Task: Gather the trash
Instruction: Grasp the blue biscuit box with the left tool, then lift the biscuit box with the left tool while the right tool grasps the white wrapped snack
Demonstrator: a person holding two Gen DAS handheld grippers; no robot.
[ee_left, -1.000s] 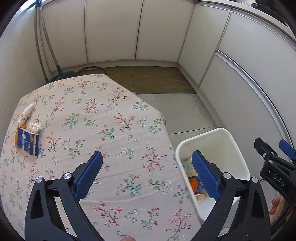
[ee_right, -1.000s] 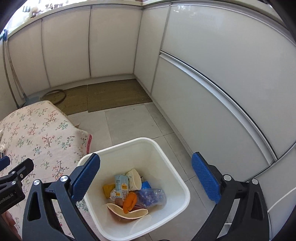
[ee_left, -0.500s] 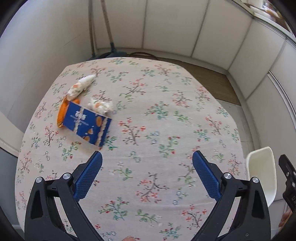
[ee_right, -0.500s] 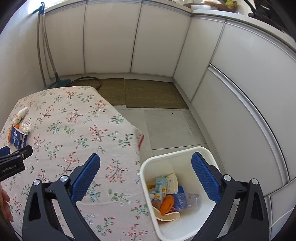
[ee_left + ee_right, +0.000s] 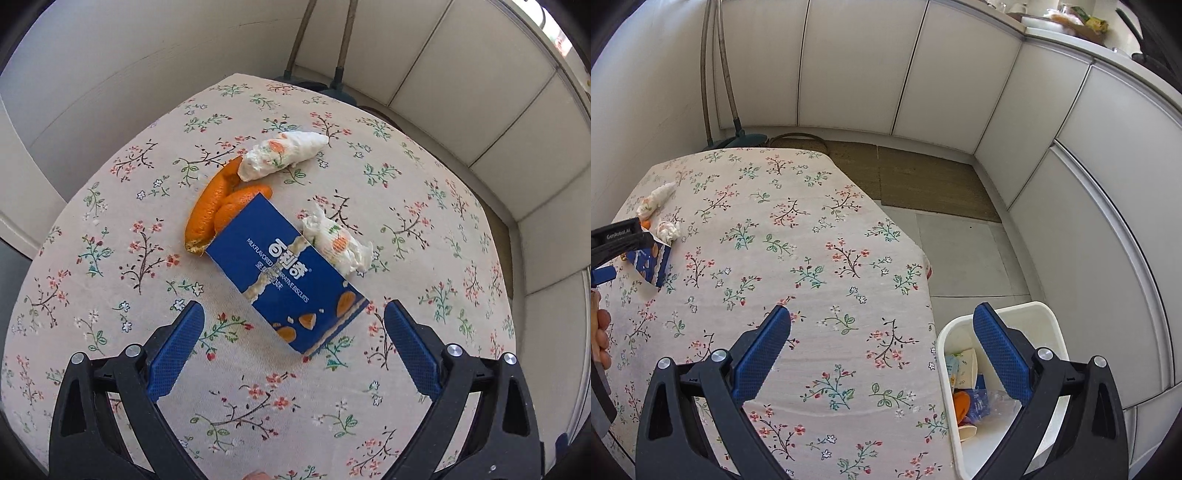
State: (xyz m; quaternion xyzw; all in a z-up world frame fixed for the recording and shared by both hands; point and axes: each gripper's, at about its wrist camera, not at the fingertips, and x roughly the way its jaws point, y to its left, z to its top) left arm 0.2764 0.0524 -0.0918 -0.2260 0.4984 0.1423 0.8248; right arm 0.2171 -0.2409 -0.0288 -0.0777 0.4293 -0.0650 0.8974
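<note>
- We find the flat blue cardboard biscuit box (image 5: 287,271) on the floral tablecloth (image 5: 424,221), overlapping curled orange peel (image 5: 214,210); two crumpled printed tissues (image 5: 338,243) lie touching or just beside the box.
- We judge this cluster the remaining trash.
- Left gripper (image 5: 291,343) hovers just short of the box, jaws spread wide, empty.
- Right gripper (image 5: 881,345), released, idles well apart from the box, over the white plastic bin (image 5: 1043,314).

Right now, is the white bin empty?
No. The white bin already holds paper cups, a wrapper and orange peel.
</note>
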